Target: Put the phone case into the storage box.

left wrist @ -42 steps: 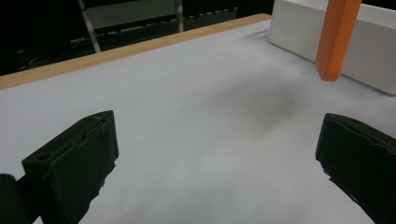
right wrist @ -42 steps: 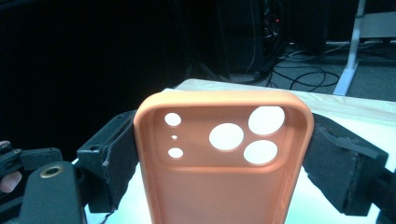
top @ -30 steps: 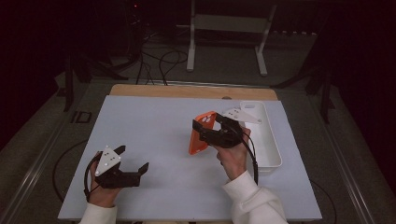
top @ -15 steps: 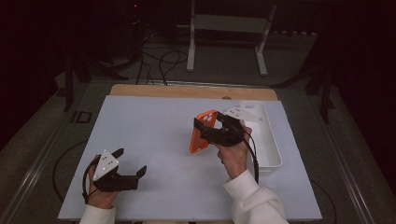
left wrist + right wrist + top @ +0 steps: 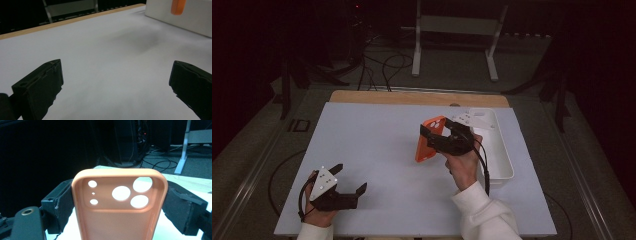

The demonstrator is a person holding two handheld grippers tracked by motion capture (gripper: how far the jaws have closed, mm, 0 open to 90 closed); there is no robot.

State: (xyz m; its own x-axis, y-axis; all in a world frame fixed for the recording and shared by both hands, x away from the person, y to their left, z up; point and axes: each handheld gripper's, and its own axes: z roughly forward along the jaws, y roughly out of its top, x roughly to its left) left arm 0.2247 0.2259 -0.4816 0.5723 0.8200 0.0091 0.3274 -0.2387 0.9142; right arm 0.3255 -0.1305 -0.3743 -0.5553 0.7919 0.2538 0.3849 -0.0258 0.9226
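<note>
Right now my right gripper is clamped on the orange phone case, one black jaw pressed to each long edge, and holds it clear above the white table, near the middle and just left of the white tray. From the right gripper view the phone case stands upright between the jaws with its inner face toward the camera, the camera cut-outs at the top. My right hand comes up from the near edge in a white sleeve. My left gripper sits low at the near left corner of the table, well apart from the case, its jaws spread wide with nothing between them; the left gripper view shows only bare table surface in the gap, with the tray and a sliver of the case far off at the top right.
</note>
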